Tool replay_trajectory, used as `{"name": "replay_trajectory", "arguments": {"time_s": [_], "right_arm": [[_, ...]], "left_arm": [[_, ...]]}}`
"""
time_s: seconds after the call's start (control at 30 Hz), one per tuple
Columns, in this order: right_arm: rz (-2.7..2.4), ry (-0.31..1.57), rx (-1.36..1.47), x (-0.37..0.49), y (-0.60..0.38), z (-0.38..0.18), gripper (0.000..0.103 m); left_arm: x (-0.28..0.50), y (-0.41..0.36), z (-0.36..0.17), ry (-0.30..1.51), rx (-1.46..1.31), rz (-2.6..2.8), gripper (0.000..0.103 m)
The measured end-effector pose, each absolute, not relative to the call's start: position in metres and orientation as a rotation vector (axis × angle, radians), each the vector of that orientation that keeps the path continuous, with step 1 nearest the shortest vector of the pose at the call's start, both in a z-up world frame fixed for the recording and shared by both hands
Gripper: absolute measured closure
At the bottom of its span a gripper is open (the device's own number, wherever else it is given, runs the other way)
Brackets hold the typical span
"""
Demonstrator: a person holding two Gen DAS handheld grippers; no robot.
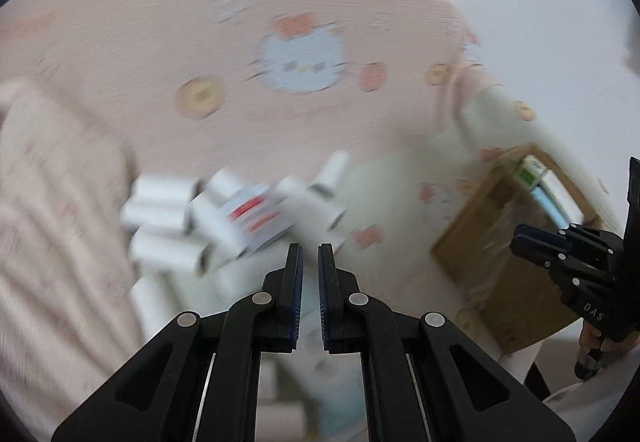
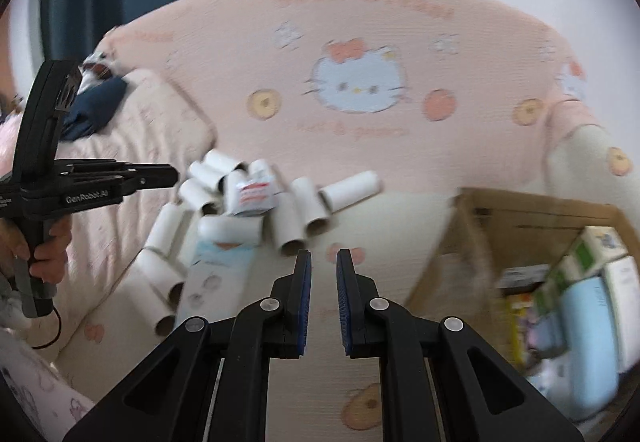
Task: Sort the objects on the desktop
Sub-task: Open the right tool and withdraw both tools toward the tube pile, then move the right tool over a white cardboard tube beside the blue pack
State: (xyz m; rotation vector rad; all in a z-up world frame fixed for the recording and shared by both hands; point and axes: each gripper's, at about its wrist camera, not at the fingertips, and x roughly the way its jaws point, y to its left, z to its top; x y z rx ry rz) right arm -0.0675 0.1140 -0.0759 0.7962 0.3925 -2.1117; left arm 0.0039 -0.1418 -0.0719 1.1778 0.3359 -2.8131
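The left tool (image 1: pixel 311 254) hangs just above the near edge of a heap of white cardboard tubes (image 2: pixel 304 217), its fingers (image 1: pixel 294 282) close together with only a narrow gap and nothing between them. The right tool (image 2: pixel 324 262) is a little wider open, also empty, and points at bare pink cartoon-cat cloth (image 2: pixel 360 81) between the heap and a cardboard box (image 2: pixel 460 242). The surface looks like a cushioned seat or bed under that cloth; which one cannot be told.

The tubes lie jumbled and touching, a small red-and-white packet (image 2: pixel 254 197) resting on top and a pale blue carton (image 2: pixel 218 274) just beside them. Both views are smeared, so fine detail is uncertain.

The step in hand is probably a reach for one item from the heap. To do it well, the left tool would need to open wider than a tube — then take an outlying tube across its middle, so the neighbours are not set rolling. The thin walls likely crush under a hard squeeze.

The box stands open, well apart from the heap, and holds several cartons (image 2: pixel 592 254) standing side by side — green-and-white, pale blue, one yellowish; no tubes are visible in it.
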Motion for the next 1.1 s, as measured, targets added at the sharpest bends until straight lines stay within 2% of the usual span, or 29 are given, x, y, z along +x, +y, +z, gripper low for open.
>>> {"name": "replay_trajectory", "arguments": {"time_s": [0.3,0.4,0.5,0.53,0.57,0.8,0.97,1.1], "right_arm": [[-1.941,0.561,0.816,-0.047,0.047,-0.117,0.094],[-1.890,0.605,0.825,-0.043,0.030,-0.130,0.094],[-1.837,0.621,0.816,-0.039,0.018,-0.137,0.094],[-1.826,0.629,0.819,-0.038,0.014,-0.138,0.094],[-1.805,0.639,0.826,-0.036,0.009,-0.140,0.094],[-1.675,0.724,0.891,-0.009,-0.018,-0.165,0.094],[-1.575,0.677,0.937,0.006,-0.020,-0.180,0.094],[-1.511,0.706,0.972,0.017,-0.017,-0.197,0.093]], "left_arm": [[0.053,-0.180,-0.114,0.383,1.220,-2.653,0.095],[0.057,-0.183,-0.123,0.411,1.248,-2.648,0.091],[0.061,-0.187,-0.129,0.459,1.269,-2.644,0.076],[0.062,-0.189,-0.131,0.483,1.277,-2.635,0.065],[0.064,-0.192,-0.135,0.512,1.297,-2.613,0.061],[0.072,-0.215,-0.160,0.668,1.385,-2.467,0.061],[0.076,-0.218,-0.170,0.681,1.456,-2.431,0.061],[0.076,-0.222,-0.180,0.732,1.498,-2.393,0.061]]}}
